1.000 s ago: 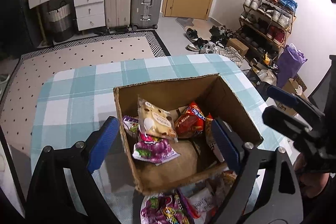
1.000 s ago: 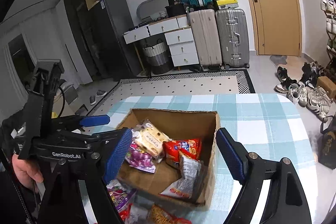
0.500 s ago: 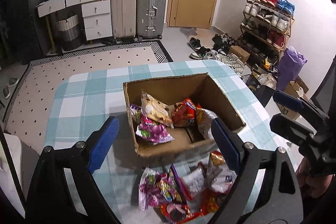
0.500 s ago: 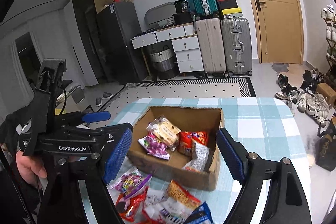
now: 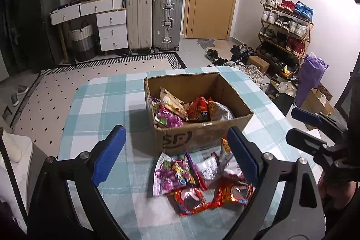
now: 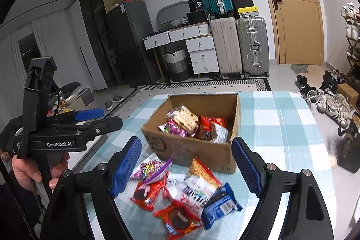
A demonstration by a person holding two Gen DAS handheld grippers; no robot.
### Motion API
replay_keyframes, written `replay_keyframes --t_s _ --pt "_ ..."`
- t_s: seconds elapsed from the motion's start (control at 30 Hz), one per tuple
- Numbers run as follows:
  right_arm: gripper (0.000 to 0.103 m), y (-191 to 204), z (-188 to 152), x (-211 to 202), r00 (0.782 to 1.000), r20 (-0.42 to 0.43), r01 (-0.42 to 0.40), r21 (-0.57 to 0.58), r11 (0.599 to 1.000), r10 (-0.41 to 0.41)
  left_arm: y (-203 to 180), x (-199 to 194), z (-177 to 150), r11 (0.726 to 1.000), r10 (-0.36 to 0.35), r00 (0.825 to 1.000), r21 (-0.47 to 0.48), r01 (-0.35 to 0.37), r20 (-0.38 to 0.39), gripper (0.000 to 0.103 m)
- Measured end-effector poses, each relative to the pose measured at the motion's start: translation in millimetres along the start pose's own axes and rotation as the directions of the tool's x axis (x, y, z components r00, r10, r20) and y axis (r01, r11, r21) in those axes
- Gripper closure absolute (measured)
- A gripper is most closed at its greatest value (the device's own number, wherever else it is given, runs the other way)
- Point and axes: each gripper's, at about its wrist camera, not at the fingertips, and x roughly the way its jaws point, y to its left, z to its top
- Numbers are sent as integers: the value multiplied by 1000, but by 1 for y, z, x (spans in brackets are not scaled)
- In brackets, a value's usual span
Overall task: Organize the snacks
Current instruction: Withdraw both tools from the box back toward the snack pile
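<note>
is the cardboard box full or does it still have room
Still has room. The cardboard box holds a few snack packets low on its floor, its inner walls bare above them; more packets lie on the table outside.

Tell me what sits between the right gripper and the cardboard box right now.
A loose pile of snack packets on the checked tablecloth, just short of the cardboard box; the right gripper is open and empty. Right wrist view shows it.

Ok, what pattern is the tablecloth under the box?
The tablecloth is a teal-and-white check, clearest in the left wrist view beside the cardboard box.
</note>
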Motion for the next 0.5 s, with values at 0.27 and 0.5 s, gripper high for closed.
replay_keyframes --t_s 0.27,0.5 --pt "19 9 -28 -8 1000 -15 -5 14 1000 5 3 -12 -27 999 -2 1000 -34 2 -1 11" --pt "19 6 -51 -3 999 -47 -4 42 999 6 15 -9 -53 996 11 1000 -86 -12 -15 8"
